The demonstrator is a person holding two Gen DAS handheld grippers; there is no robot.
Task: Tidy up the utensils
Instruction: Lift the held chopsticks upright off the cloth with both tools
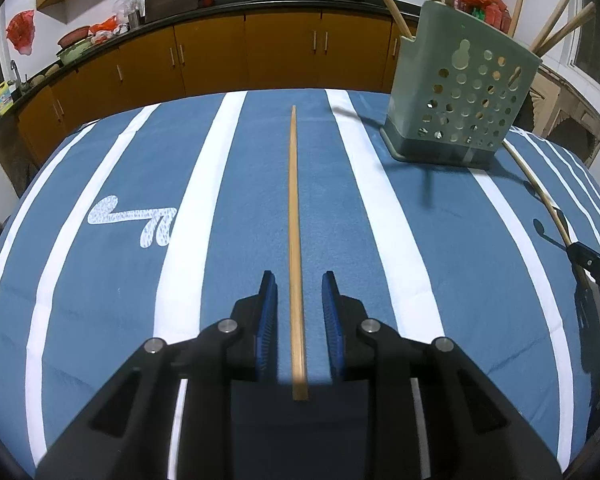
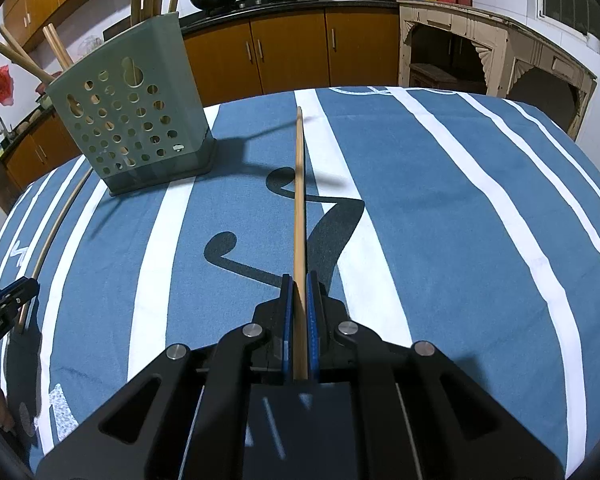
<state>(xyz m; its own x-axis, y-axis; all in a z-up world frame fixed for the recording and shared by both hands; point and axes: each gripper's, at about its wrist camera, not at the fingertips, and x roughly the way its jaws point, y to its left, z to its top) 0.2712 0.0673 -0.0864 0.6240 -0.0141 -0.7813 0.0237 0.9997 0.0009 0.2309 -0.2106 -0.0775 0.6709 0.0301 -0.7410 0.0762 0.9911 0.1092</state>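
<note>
The left gripper (image 1: 299,280) hangs over a blue cloth with white stripes (image 1: 112,280), its fingers partly open. A chopstick (image 1: 294,216) lies on the cloth right down the gap between them, and neither blue pad (image 1: 269,320) touches it: cloth shows on both sides of the stick. Its near end reaches back past the pads to the edge of the gripper's body, and its far end points toward the cupboards.

The right gripper (image 2: 299,278) is closed tight on a second chopstick (image 2: 299,200), both pads pressed flat against it. This one sticks straight out ahead of the fingers and is lifted clear of the cloth (its shadow falls apart from it, on the stripe to the right).

A green holder with round holes (image 1: 460,92) stands upright on the cloth, ahead and to the right of the left gripper and ahead and to the left of the right one. Several chopsticks already lean in it, their tops poking out above the rim. Neither gripper is near it.
</note>
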